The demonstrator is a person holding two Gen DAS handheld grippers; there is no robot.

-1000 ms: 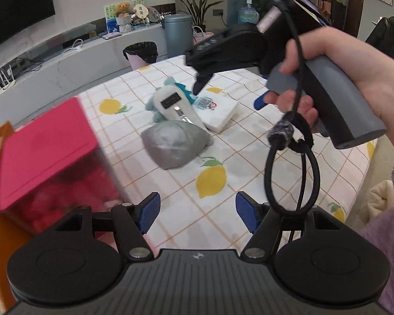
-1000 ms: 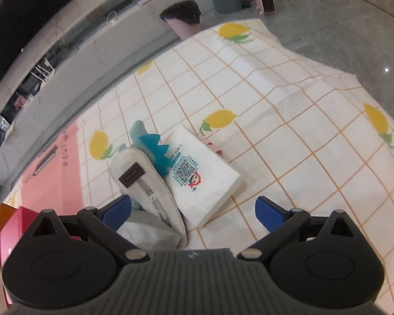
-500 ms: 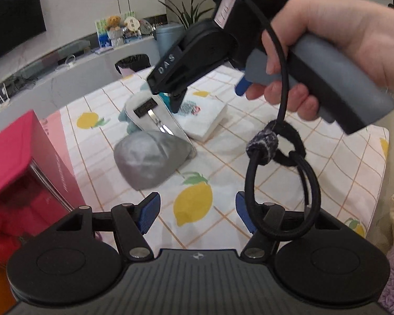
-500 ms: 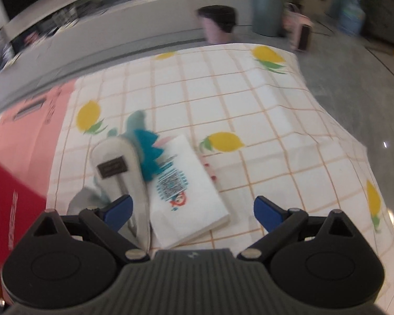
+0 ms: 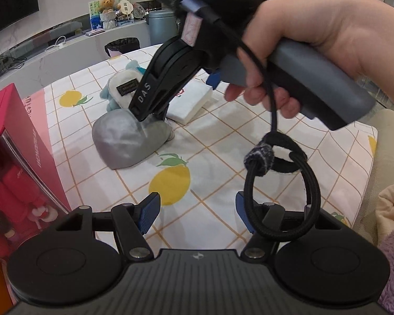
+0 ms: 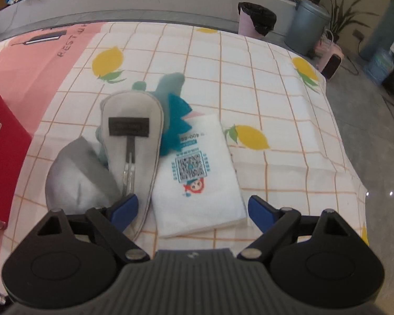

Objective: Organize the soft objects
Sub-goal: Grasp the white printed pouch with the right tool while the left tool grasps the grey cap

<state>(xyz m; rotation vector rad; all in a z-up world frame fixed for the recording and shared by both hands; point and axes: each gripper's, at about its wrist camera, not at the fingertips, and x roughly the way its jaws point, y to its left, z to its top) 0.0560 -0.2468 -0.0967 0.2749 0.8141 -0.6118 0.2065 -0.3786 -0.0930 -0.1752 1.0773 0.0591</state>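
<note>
Your right tool (image 6: 193, 206) points steeply down over the soft pile on the surface (image 6: 275, 99), a cloth with an orange grid and yellow lemons; its blue-padded jaws are closing, wide apart, pressing on nothing, the left pad just over the near end of the slipper and the right pad beside the near right corner of the tissue pack. The pale slipper (image 6: 131, 141) is a long oval of fuzzy off-white fabric with a grey edge and a dark rectangular label; its long axis runs near to far, with the rounded end far from you. Just right of it lies the tissue pack (image 6: 199, 183), a flat white rectangle printed with a QR code and a small red-haired figure, its long side also running near to far, tilted slightly leftward at the far end. A teal plush toy (image 6: 174, 110) with darker blue spikes is wedged between and behind them, its head pointing far. On the left, touching the slipper, sits a silvery grey pouch (image 6: 73, 178), smooth, puffy and rounded. A red box (image 6: 2, 157) stands at the far left. Your left tool (image 5: 195, 211) is held open and empty over a printed lemon, near the pile, looking at your right hand (image 5: 310, 52) on its grey handle.
</note>
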